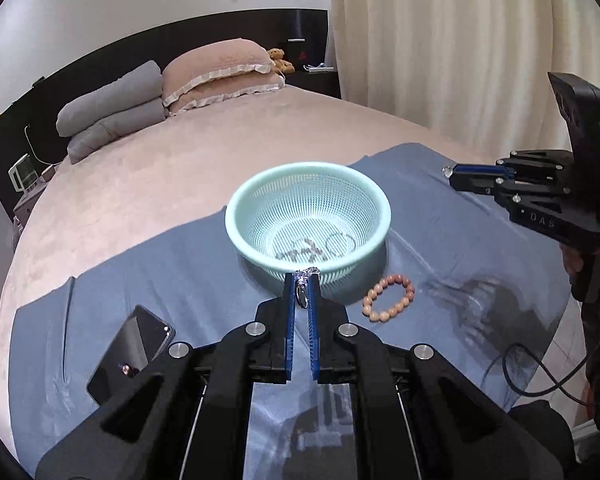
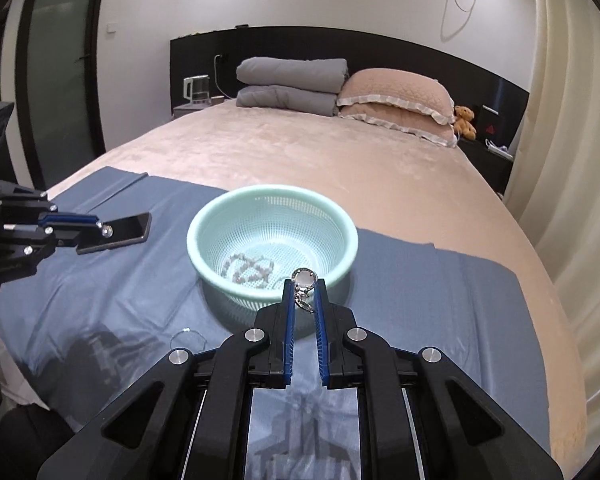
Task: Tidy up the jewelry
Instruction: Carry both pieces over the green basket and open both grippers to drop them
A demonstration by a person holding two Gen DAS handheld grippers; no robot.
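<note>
A mint green mesh basket (image 1: 236, 236) (image 2: 196, 248) stands on a blue cloth on the bed. A beaded chain (image 1: 300, 254) (image 2: 246, 268) and a thin bangle (image 1: 341, 244) lie inside it. My left gripper (image 1: 303, 280) is shut on a silver ring with clear stones (image 1: 307, 276), just short of the basket's near rim. My right gripper (image 2: 305, 282) is shut on a silver earring with a round disc (image 2: 304, 279), also at the near rim; it shows at right in the left wrist view (image 1: 450, 172). A peach bead bracelet (image 1: 389, 298) lies right of the basket. A thin clear ring (image 2: 188, 338) lies on the cloth.
A black phone (image 1: 134, 350) (image 2: 120, 230) lies on the blue cloth (image 1: 172, 276) left of the basket. Pillows (image 1: 220, 76) and a folded grey blanket (image 1: 112, 108) are at the bed's head. Curtains (image 1: 460, 40) hang to the right.
</note>
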